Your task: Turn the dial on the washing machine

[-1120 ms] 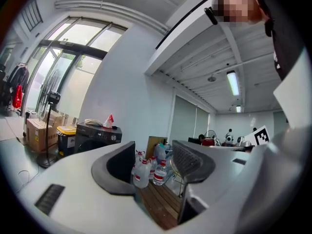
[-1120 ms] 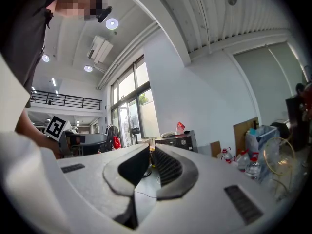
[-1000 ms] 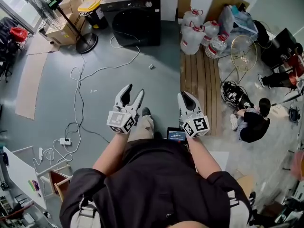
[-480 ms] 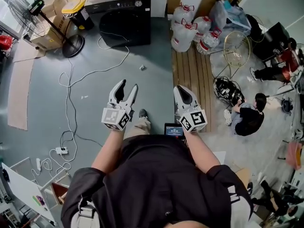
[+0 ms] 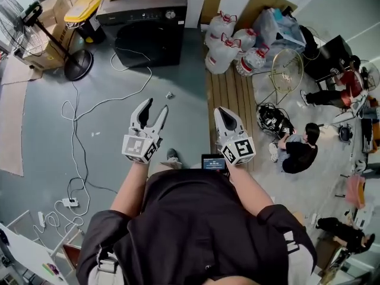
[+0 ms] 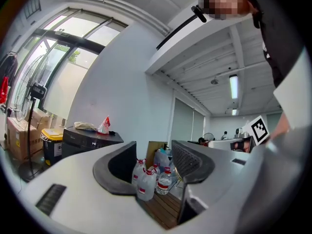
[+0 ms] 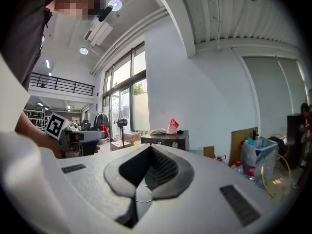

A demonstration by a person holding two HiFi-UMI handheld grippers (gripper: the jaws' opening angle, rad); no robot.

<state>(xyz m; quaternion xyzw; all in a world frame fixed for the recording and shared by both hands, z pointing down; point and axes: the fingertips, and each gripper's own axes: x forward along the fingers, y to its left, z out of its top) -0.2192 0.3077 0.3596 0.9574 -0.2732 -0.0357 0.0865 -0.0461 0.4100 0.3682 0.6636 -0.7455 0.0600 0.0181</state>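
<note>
The black washing machine (image 5: 145, 28) stands at the far end of the grey floor, and its small round dial (image 5: 171, 15) sits on the top panel, right of centre. Both grippers are held level in front of the person, well short of the machine. My left gripper (image 5: 152, 107) is open and empty; in the left gripper view (image 6: 153, 162) water bottles (image 6: 148, 177) show through the gap, with the washing machine (image 6: 90, 140) off to the left. My right gripper (image 5: 222, 113) is shut on nothing. In the right gripper view (image 7: 146, 172) the washing machine (image 7: 165, 141) lies straight ahead.
A white cable (image 5: 77, 129) snakes over the floor left of the path to a power strip (image 5: 70, 202). A fan stand (image 5: 77, 64) and yellow bin (image 5: 83, 8) flank the washer's left. Water bottles (image 5: 228, 43) and a wooden pallet (image 5: 234, 97) are right. A person (image 5: 297, 153) sits on the floor.
The person has walked forward with both grippers; the washing machine now appears nearer and larger in the head view. Neither gripper's jaws visibly changed.
</note>
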